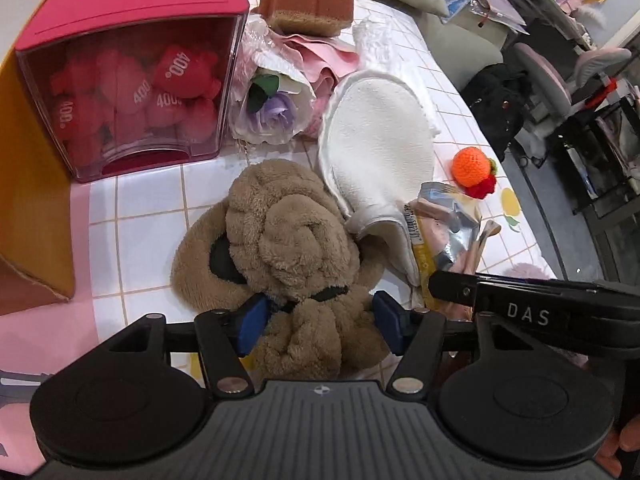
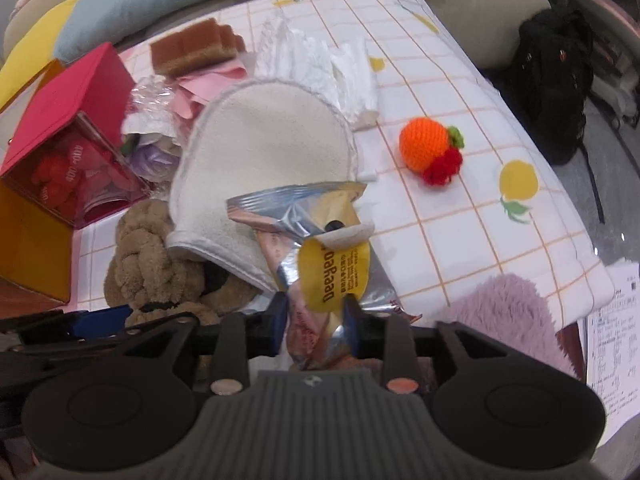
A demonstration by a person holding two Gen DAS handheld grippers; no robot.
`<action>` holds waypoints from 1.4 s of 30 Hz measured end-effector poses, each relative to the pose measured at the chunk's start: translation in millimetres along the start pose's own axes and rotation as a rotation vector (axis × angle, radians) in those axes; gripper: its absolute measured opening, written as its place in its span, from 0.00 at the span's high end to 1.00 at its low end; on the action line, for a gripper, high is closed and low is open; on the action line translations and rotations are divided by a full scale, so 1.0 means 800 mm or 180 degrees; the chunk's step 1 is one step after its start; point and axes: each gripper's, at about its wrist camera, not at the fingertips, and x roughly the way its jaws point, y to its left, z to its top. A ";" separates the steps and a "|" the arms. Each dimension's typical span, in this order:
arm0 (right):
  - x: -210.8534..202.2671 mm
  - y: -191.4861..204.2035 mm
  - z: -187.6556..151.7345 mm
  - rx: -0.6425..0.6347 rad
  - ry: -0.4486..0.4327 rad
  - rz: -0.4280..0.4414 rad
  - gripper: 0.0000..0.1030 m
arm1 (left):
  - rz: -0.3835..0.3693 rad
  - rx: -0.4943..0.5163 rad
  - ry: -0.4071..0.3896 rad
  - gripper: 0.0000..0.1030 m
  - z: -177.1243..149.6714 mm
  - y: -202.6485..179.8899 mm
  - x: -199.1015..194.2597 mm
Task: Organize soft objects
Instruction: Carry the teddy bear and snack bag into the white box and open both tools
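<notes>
Pink plastic forms the lid of a clear box at the far left of the desk, and red plush hearts printed with numbers are packed inside it. Just right of the box lies a wrapped purple fabric flower, with a brown sponge behind it on crumpled pink cloth. In the middle, close to the cameras, sits a tan knotted plush toy; the left tongs stand open around its lower end, the blue pads on either side of the fuzz, and whether they touch it cannot be told. A white terry mitt lies just right of the toy, its cuff overlapping the toy's edge, and folded white cloth rests behind it. Right of the mitt lies a crumpled silver and yellow foil packet; the right tongs are partly open with the packet's lower end between the pads, and it is unclear whether the pads press on it. Further right, alone on the checked cloth, sits an orange crocheted fruit with a red and green tuft. A lilac furry item lies at the desk's near right edge, and a black backpack stands on the floor beyond.
</notes>
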 end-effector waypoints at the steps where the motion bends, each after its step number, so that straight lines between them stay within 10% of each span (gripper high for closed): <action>1: 0.002 -0.002 0.001 0.0035 0.0016 0.0024 0.63 | 0.0001 0.0002 0.0008 0.33 0.001 -0.001 0.002; 4: 0.008 -0.005 0.003 0.0081 0.0073 0.0057 0.58 | -0.0012 0.0011 0.0013 0.38 0.001 0.001 0.006; 11: -0.007 0.004 -0.002 -0.0020 -0.0095 -0.0060 0.82 | -0.0022 0.0177 -0.0179 0.57 -0.007 -0.001 -0.014; 27: -0.150 0.072 0.000 -0.0199 -0.0793 0.0352 0.85 | -0.0435 0.0071 -0.1188 0.61 -0.015 0.041 -0.195; 34: -0.184 0.161 0.034 -0.0433 -0.0842 0.1245 0.85 | 0.0033 -0.0139 -0.1454 0.61 0.001 0.108 -0.262; 42: -0.120 0.306 0.069 -0.0733 -0.0308 0.1633 0.85 | 0.0886 0.0166 -0.0953 0.61 0.036 0.180 -0.248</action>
